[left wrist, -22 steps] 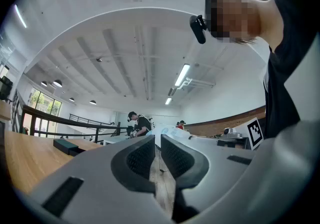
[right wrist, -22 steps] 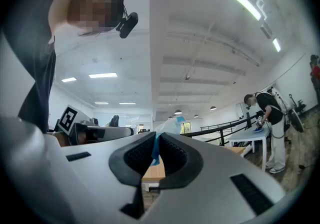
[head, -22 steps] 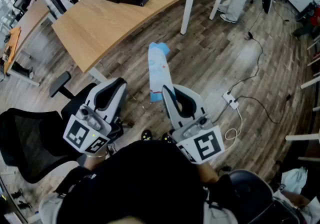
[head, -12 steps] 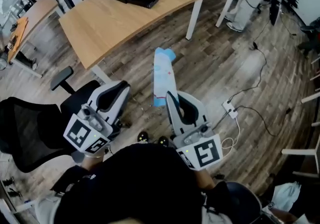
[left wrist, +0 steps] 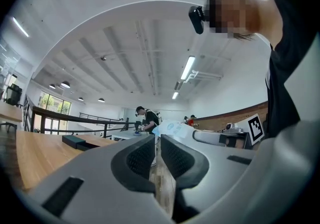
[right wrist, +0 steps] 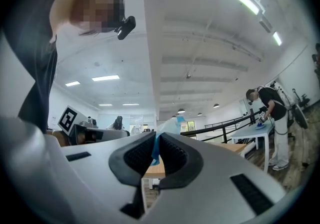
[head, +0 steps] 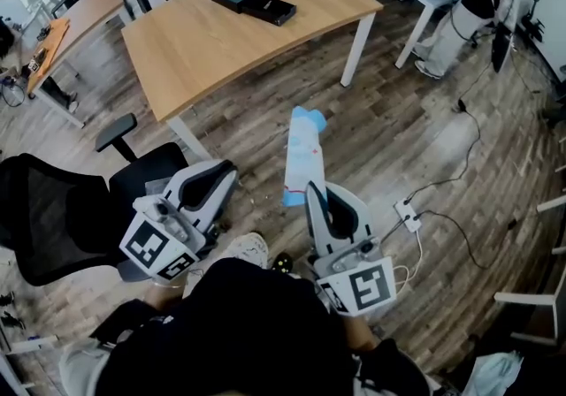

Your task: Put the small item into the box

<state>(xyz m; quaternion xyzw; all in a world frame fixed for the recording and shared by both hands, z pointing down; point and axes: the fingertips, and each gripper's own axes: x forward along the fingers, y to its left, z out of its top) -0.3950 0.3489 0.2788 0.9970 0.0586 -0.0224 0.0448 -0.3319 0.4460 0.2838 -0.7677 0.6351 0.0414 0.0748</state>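
**Status.** The right gripper (head: 315, 189) is clamped on the small item (head: 302, 154), a flat white-and-blue packet. The right gripper view shows the packet's blue edge (right wrist: 155, 151) pinched between the pads. The packet sticks out beyond the jaws, toward the far side of the scene. The left gripper (head: 223, 177) is carried alongside, with its jaws drawn together to a thin slit and nothing between them.

**Change.** Compared with the preceding head views, the wooden table (head: 221, 58) sits lower and further right in the frame. The chair (head: 53, 217) at the left has shifted as well, and a shoe (head: 245, 249) now shows between the grippers. Both grippers keep their places in front of the body, and the grip on the packet is unchanged. The person is judged to be walking toward the table.

**Meaning for the task.** The item is in transit and has not been delivered. The box (head: 253, 2) lies at the table's far end, well apart from the packet. It shows a teal part and a black part side by side. Whether the box is open cannot be told from here.
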